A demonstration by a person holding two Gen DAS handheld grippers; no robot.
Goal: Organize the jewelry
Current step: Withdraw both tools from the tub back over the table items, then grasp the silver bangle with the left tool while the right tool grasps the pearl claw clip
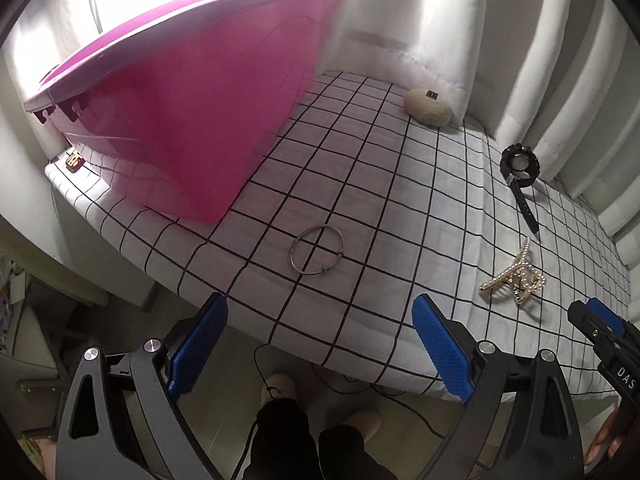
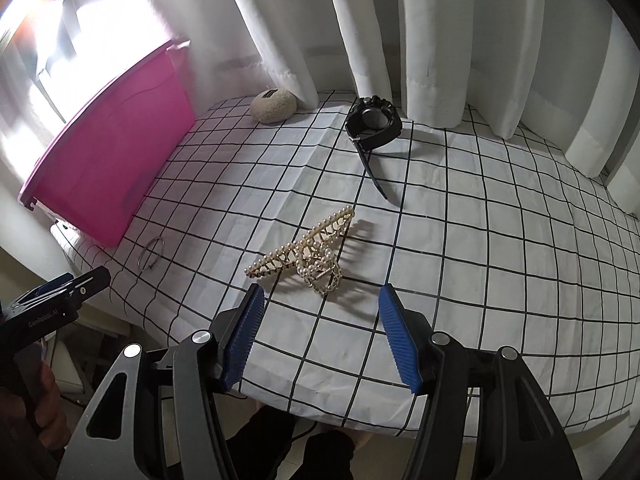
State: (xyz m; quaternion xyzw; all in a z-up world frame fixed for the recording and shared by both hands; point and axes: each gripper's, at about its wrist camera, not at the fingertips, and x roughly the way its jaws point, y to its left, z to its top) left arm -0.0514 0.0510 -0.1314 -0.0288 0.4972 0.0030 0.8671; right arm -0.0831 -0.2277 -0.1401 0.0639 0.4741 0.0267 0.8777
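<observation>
**A:** Where did things stand around the pink bin?

**B:** It sat on the checked cloth with its lid on. The metal bangle lay flat just off the bin's near corner. The pearl hair claw was further out from the bin, the black watch beyond that by the curtain, and a pale fuzzy piece lay beside the bin's far end. A small gold item sat at the bin's other side — too small to name.

**A:** And the tongs?

**B:** Both spread, pinching nothing. The left gripper hung over the table edge, in line with the bangle; the right gripper was short of the claw, pads either side of its line, not touching.

**A:** How should the pick-ups have gone?

**B:** My judgement: the claw was the easier one — it stood proud of the cloth, so closing across its sprung body rather than the pearl teeth should have held it steady. The bangle was thin and flat; one finger inside the ring, one outside, nipping the wire, would have beaten scraping at the cloth, which might bunch.

**A:** Anything inside the bin?

**B:** I couldn't say. The walls were tinted and the lid looked shut, so its contents weren't visible. It would likely need opening before anything could go in.
</observation>
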